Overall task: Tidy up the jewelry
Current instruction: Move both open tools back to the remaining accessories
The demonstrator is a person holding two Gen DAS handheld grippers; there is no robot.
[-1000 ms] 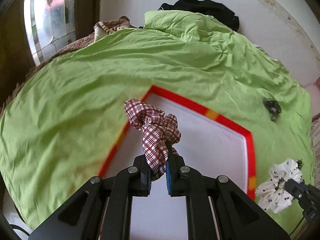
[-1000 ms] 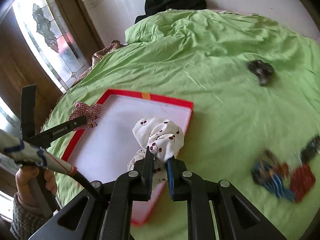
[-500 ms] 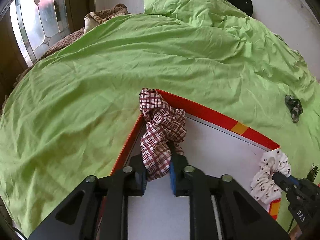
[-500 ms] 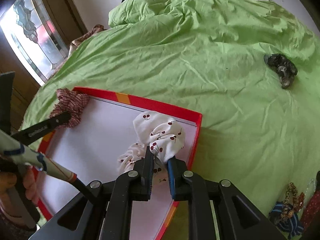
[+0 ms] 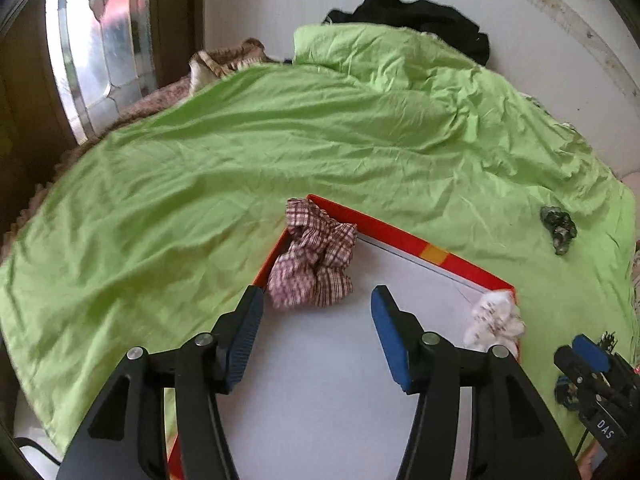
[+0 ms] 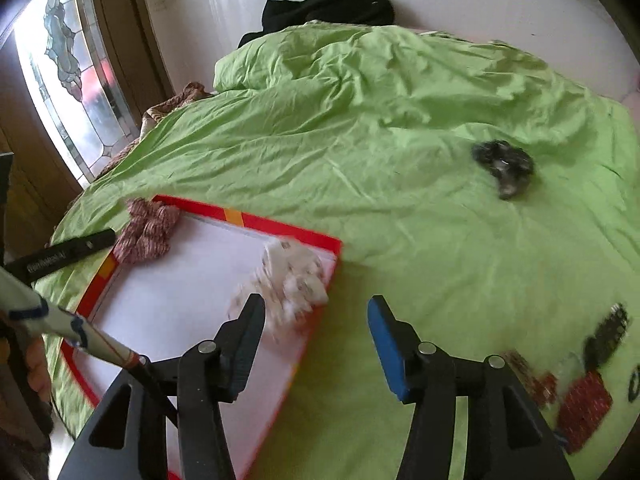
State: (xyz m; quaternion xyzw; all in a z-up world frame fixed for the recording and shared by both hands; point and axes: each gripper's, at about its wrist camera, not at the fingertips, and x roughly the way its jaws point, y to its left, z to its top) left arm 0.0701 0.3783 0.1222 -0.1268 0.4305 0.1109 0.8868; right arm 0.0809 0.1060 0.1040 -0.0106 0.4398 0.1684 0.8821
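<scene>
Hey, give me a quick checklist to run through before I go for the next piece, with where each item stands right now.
1. Left gripper free of load: ok, jaws opening, nothing between them.
2. Right gripper free of load: ok, jaws opening, nothing between them.
3. Red-and-white checked fabric scrunchie on the red-framed white board: ok, at its far left corner, partly over the frame.
4. White cherry-print scrunchie on the board: ok, at the far right corner.
5. Next piece in sight: ok, a dark crumpled scrunchie lies alone on the green bedsheet.
6. Blurred red and dark items at the right identified: cannot tell.
</scene>
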